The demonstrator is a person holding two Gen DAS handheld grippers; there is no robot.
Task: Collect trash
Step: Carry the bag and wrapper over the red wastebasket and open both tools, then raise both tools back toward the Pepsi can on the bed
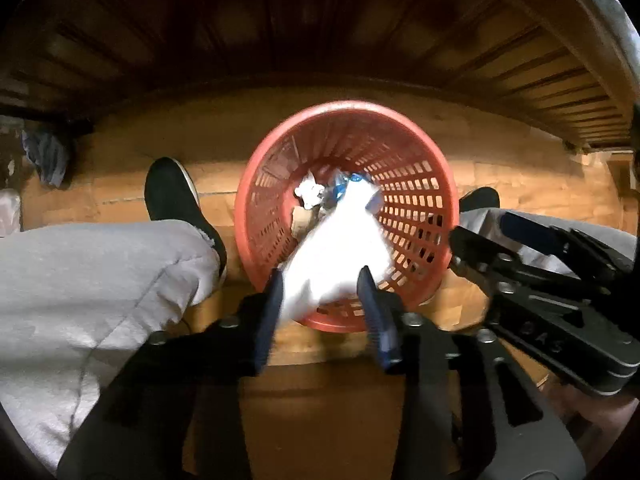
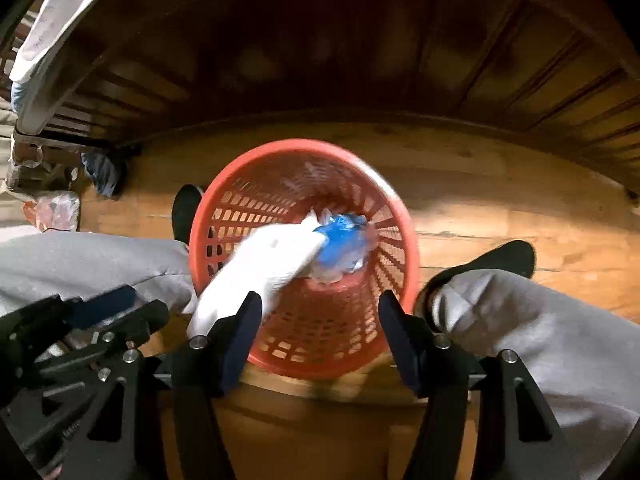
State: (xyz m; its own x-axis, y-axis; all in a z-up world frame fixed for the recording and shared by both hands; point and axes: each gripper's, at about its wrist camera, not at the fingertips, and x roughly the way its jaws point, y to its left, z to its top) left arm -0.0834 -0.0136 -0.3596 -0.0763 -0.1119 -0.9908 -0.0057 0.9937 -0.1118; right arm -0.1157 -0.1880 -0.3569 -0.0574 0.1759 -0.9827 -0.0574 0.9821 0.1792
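A red slotted waste basket stands on the wooden floor between the person's feet; it also shows in the right wrist view. A blurred white sheet of paper or plastic hangs in the air over the basket mouth, between and just beyond my left gripper's spread fingers, apparently loose. It shows in the right wrist view too. Crumpled white trash and blue plastic lie at the basket bottom. My right gripper is open and empty above the basket's near rim.
The person's grey trouser legs and black shoes flank the basket. A wooden slatted bed frame overhangs behind. A dark blue cloth and a plastic bag lie on the floor at left.
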